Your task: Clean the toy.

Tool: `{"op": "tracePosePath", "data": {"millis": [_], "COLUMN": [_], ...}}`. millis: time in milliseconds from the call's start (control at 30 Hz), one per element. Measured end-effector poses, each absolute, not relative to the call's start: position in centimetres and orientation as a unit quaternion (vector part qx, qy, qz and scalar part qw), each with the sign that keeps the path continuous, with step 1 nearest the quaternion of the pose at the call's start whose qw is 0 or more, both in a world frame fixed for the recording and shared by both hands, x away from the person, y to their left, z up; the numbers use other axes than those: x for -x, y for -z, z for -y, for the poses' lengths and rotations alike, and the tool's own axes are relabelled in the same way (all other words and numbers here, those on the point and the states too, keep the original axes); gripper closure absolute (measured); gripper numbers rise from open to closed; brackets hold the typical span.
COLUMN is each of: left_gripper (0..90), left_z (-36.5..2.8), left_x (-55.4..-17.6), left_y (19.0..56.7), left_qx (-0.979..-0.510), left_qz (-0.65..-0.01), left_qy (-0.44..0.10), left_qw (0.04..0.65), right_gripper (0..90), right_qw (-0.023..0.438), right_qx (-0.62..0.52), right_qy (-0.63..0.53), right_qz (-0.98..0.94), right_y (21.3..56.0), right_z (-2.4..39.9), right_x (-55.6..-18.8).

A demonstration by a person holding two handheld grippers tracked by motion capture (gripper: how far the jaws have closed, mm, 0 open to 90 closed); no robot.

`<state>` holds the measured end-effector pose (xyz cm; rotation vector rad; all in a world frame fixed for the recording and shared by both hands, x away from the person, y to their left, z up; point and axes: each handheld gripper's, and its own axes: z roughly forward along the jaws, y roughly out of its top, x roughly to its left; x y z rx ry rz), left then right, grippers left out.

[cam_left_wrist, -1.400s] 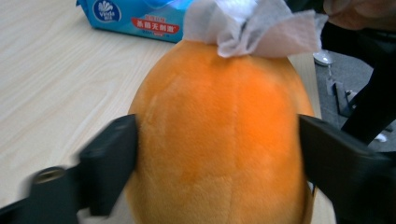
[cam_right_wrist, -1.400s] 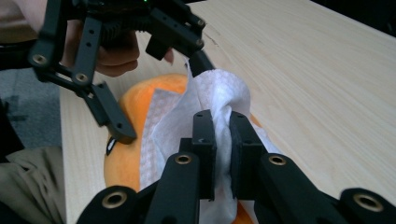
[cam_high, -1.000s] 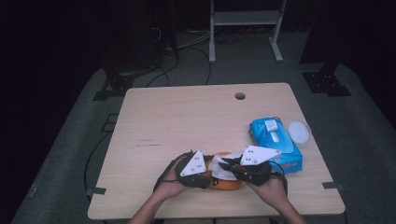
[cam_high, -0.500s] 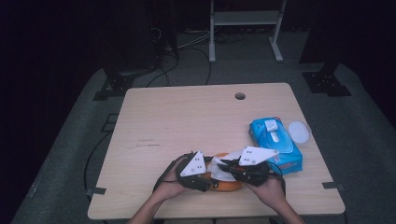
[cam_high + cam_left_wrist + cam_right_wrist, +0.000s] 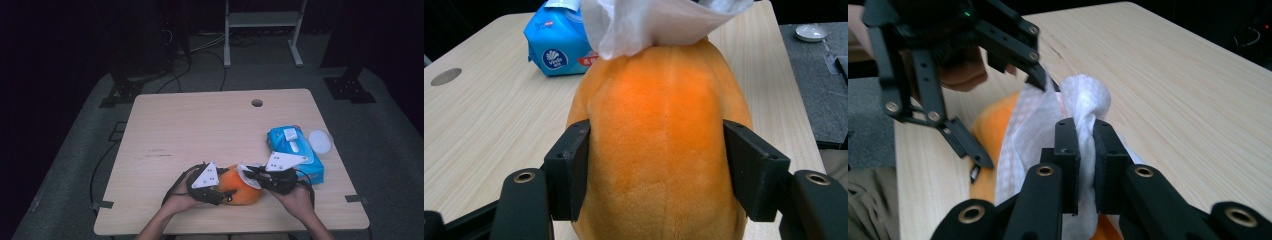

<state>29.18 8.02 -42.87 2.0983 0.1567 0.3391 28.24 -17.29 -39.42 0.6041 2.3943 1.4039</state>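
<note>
Orange plush toy (image 5: 664,150) judged soft and light, clamped at its flanks by left gripper (image 5: 659,172); right gripper (image 5: 1086,150) pinches limp white wipe (image 5: 1083,107), wiping its top

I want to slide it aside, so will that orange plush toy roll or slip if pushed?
The plush toy looks soft and fuzzy, so it would probably squash and drag, not slip. Its rounded body might rock a little. It is likely light for its size.

Hand-held gripper (image 5: 1087,150) pinching white tissue (image 5: 1088,100), orange plush (image 5: 990,127)
</note>
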Motion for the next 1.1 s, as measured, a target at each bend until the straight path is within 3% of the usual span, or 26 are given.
{"op": "tracePosePath", "data": {"millis": [333, 667, 733, 833, 867, 1000, 1100], "left_gripper": [33.5, 33.2, 30.9, 17.7, 17.3, 30.2, 32.5], "left_z": [-8.1, -9.0, -8.9, -8.6, -8.7, -9.1, -9.4], "left_x": [-29.0, -29.5, -29.6, -30.0, -30.0, -30.1, -30.2], "left_y": [42.9, 43.4, 43.3, 42.7, 42.6, 42.9, 43.1], "left_qx": [-0.864, -0.862, -0.863, -0.865, -0.864, -0.864, -0.863], "left_qz": [-0.057, -0.073, -0.078, -0.096, -0.096, -0.099, -0.11], "left_qy": [-0.142, -0.124, -0.117, -0.102, -0.102, -0.104, -0.102], "left_qw": [0.48, 0.486, 0.485, 0.482, 0.484, 0.483, 0.482], "right_gripper": [82.2, 82.2, 82.2, 82.1, 82.0, 82.0, 82.0], "right_qw": [0.14, 0.146, 0.135, 0.141, 0.141, 0.149, 0.143], "right_qx": [-0.163, -0.22, -0.227, -0.215, -0.21, -0.201, -0.209], "right_qy": [-0.491, -0.483, -0.49, -0.493, -0.495, -0.492, -0.492], "right_qz": [-0.844, -0.835, -0.83, -0.831, -0.831, -0.834, -0.833], "right_y": [39.3, 39.8, 40.0, 39.9, 39.9, 39.8, 39.9], "right_z": [14.3, 18.4, 18.7, 18.0, 17.8, 17.2, 17.7], "right_x": [-26.9, -28.4, -28.4, -28.3, -28.2, -28.1, -28.4]}}
